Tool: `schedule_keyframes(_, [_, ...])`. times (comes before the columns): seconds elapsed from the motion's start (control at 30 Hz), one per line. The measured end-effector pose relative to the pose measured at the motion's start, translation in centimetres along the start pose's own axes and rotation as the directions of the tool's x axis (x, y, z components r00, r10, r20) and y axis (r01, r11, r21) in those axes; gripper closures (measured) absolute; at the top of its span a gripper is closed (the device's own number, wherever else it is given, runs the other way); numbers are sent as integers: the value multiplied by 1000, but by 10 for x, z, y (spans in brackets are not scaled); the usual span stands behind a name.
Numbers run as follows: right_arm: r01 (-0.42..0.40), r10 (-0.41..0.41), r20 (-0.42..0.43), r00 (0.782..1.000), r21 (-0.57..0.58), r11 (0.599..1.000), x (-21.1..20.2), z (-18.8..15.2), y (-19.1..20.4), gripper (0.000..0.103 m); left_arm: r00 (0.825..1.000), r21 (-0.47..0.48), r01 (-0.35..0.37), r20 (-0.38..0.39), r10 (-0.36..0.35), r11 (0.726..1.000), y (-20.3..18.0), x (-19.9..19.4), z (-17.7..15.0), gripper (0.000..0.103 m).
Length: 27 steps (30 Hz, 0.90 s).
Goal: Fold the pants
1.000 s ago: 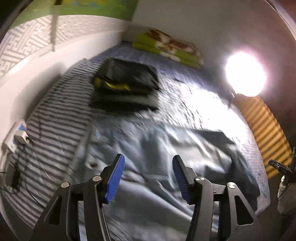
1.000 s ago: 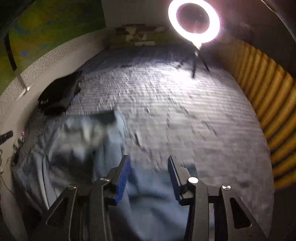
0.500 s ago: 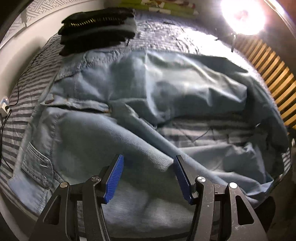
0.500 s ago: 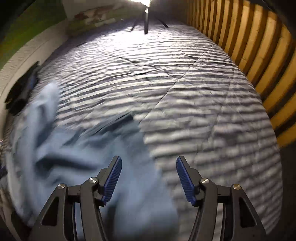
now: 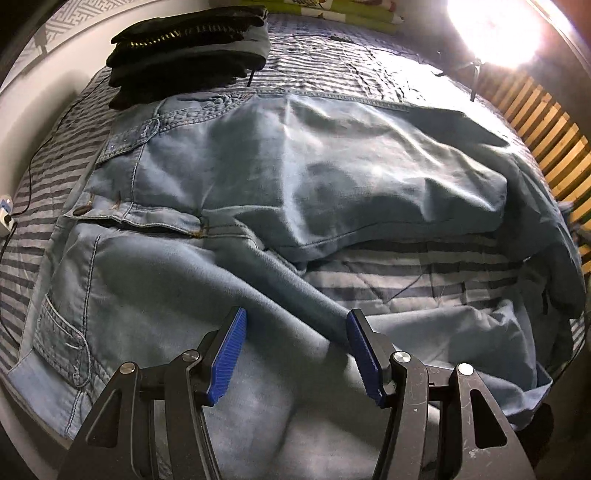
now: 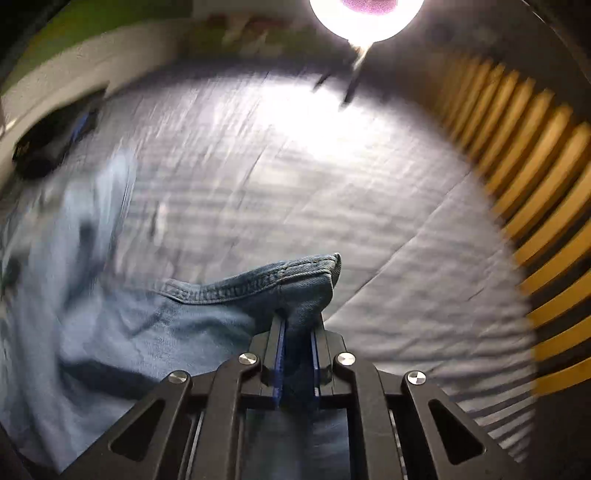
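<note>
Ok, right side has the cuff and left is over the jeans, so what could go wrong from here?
1. The right gripper has just closed on only the hem corner of the jeans; a hard pull could slip it free.
2. The left gripper is open over a raised ridge of denim, so closing may pinch a bunched fold, not an edge.
3. The dark folded clothes sit against the waistband; dragging the jeans could disturb them.

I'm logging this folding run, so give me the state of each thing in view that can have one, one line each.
jeans: spread on the bed, rumpled, not yet folded.
right gripper: jaws just closed, shut on the jeans hem.
left gripper: open, a fabric ridge between its fingers, not pinched.
dark clothes: folded, stacked.
ring light: on.
</note>
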State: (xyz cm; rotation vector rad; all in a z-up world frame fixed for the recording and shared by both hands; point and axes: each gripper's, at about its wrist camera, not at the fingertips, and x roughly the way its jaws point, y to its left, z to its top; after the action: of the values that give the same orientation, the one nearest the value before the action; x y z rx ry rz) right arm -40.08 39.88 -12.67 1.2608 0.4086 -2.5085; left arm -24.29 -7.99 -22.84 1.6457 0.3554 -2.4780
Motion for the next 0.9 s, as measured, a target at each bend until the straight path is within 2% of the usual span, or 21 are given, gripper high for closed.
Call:
schedule_keyframes(0.07, [69,-76,88,993,85,994,-26,23,-34,93,1000,-16,6,10,-6,1000,3,-1,3,43])
schedule_keyframes(0.13, [233,-259,176,950,155,960,-46,52,-71,93,1000,-27,5,22,-5,1000,3,-3,7,43])
schedule_keyframes(0.17, [264,-296,185,937,178,948,-48,64,-84,93,1000,-29,6,27,-5,1000,2,-3,9,43])
schedule_keyframes(0.27, [316,-366,146,919,284,905,-30,101,-127,93,999,-24,5,37,-5,1000,-4,-1,14,43])
schedule_keyframes(0.33, [413,-454,111,884,272,869,-3,118,-136,93,999,-14,17,38,-16,1000,-12,1,17,43])
schedule_keyframes(0.37, [448,-479,68,875,256,856,18,123,-137,92,999,-7,32,33,-32,999,-16,2,18,43])
schedule_keyframes(0.43, [434,-440,-33,898,243,867,54,127,-139,89,999,16,41,32,-41,999,-23,2,21,43])
schedule_keyframes(0.47, [408,-405,-65,912,253,877,67,124,-140,83,999,28,40,35,-41,999,-27,1,23,43])
schedule_keyframes(0.57, [400,-390,-92,916,270,876,82,116,-145,65,997,49,52,46,-54,997,-33,-3,27,43])
schedule_keyframes(0.6, [394,-382,-98,919,271,879,82,112,-147,63,997,52,57,51,-59,997,-34,-6,28,43])
schedule_keyframes(0.73, [351,-339,-92,936,290,890,62,98,-148,63,994,44,74,79,-77,996,-33,-20,28,43])
schedule_keyframes(0.83, [254,-246,-65,967,319,913,33,83,-147,63,991,16,85,101,-86,996,-22,-32,22,43])
schedule_keyframes(0.9, [200,-195,-48,980,329,923,17,68,-139,63,988,-28,96,122,-92,995,-8,-43,17,43])
